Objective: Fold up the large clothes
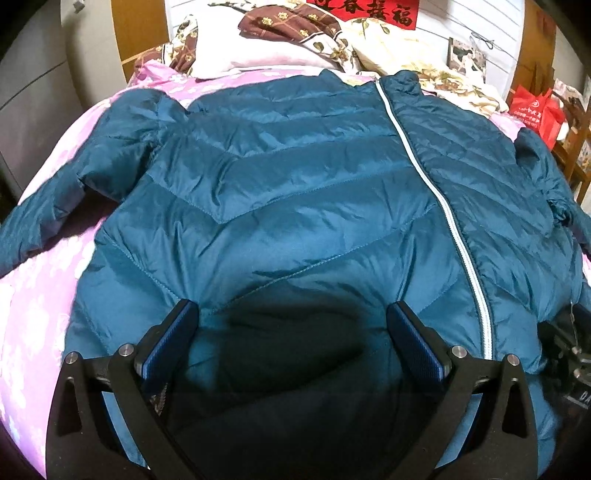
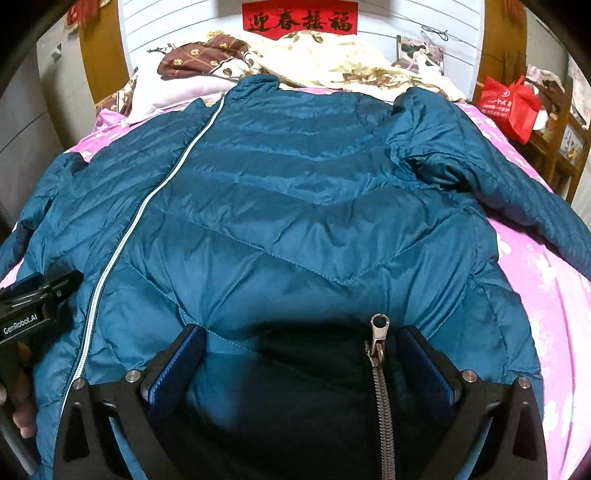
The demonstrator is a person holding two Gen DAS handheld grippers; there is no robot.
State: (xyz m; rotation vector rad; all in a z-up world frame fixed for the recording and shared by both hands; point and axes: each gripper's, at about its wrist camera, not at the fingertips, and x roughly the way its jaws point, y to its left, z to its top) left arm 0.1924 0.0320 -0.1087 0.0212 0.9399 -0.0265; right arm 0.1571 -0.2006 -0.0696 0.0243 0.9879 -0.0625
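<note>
A teal quilted puffer jacket (image 1: 288,177) lies spread front-up on the pink floral bedsheet (image 1: 33,332), its collar toward the pillows. Its white front zip (image 1: 443,206) is closed. My left gripper (image 1: 295,317) hovers open low over the hem, left of the zip. My right gripper (image 2: 303,339) is open over the jacket (image 2: 295,206) on the other side of the white zip (image 2: 147,206), near the hem. A metal zipper pull (image 2: 379,332) sits between its fingers, close to the right pad (image 2: 424,365). The left sleeve (image 1: 51,210) lies out sideways. The right sleeve (image 2: 480,162) is bunched near the shoulder.
Pillows (image 2: 173,88) and a cream floral quilt (image 2: 332,62) are heaped at the headboard under a red banner (image 2: 300,18). A red bag (image 2: 511,107) sits on a wooden shelf right of the bed. A grey cabinet (image 1: 33,92) stands left. A hand (image 2: 22,410) holds the left gripper (image 2: 40,295).
</note>
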